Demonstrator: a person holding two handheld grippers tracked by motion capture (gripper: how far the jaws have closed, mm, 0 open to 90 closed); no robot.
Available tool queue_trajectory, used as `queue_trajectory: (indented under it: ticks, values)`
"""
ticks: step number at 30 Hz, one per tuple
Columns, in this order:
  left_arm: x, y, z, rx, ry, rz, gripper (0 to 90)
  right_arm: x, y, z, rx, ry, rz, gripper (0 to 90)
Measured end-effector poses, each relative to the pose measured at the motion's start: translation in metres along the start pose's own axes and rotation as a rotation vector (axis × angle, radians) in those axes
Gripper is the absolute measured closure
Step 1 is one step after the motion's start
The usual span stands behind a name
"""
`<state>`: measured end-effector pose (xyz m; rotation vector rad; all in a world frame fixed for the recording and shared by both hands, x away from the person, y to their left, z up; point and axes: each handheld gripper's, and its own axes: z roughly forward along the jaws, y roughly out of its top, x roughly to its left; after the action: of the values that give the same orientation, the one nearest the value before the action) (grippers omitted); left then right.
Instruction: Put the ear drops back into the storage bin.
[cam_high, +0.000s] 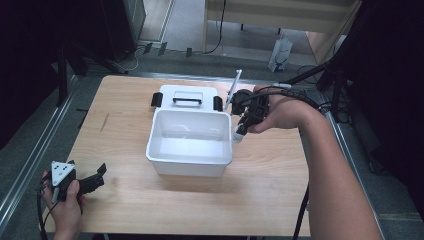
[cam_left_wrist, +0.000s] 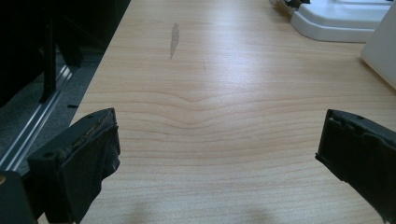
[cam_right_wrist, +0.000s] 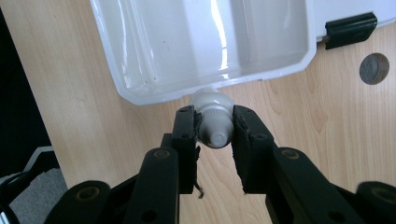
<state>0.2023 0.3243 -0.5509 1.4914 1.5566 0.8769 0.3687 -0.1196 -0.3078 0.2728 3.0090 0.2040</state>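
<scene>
An empty white plastic bin (cam_high: 190, 150) stands mid-table; its rim (cam_right_wrist: 140, 98) shows in the right gripper view. My right gripper (cam_high: 241, 129) hovers just off the bin's right rim, shut on a white tube (cam_high: 235, 90). The tube's flat end points up and back, and its ribbed cap (cam_right_wrist: 214, 128) sits clamped between the jaws of the right gripper (cam_right_wrist: 214, 116), pointing down. My left gripper (cam_high: 99, 174) rests near the table's front left corner. In its own view the left gripper (cam_left_wrist: 217, 144) stands wide open over bare wood.
The bin's white lid (cam_high: 170, 91), with a black handle (cam_high: 187, 100) and black latches (cam_right_wrist: 350, 28), lies flat behind the bin. A round dark mark (cam_right_wrist: 373, 68) sits in the wooden tabletop (cam_high: 125, 125). Floor rails run along the table's left side.
</scene>
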Motion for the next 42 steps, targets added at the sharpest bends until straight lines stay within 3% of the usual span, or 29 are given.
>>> queue_trajectory:
  ticks: [9, 15, 27, 42]
  values:
    - [0.000, 0.000, 0.000, 0.000, -0.001, 0.001, 0.0, 0.002, 0.017, 0.002, -0.011, 0.004, -0.021, 72.1]
    - [0.001, 0.000, 0.000, 0.004, -0.005, -0.002, 0.0, 0.002, 0.027, 0.014, -0.006, 0.007, -0.044, 72.1]
    - [0.001, 0.000, 0.000, 0.005, -0.009, -0.007, 0.0, -0.004, 0.030, 0.032, 0.007, 0.019, -0.038, 72.1]
    - [0.002, 0.000, 0.000, 0.002, -0.013, -0.013, 0.0, -0.005, 0.039, 0.055, 0.022, 0.012, -0.065, 72.1]
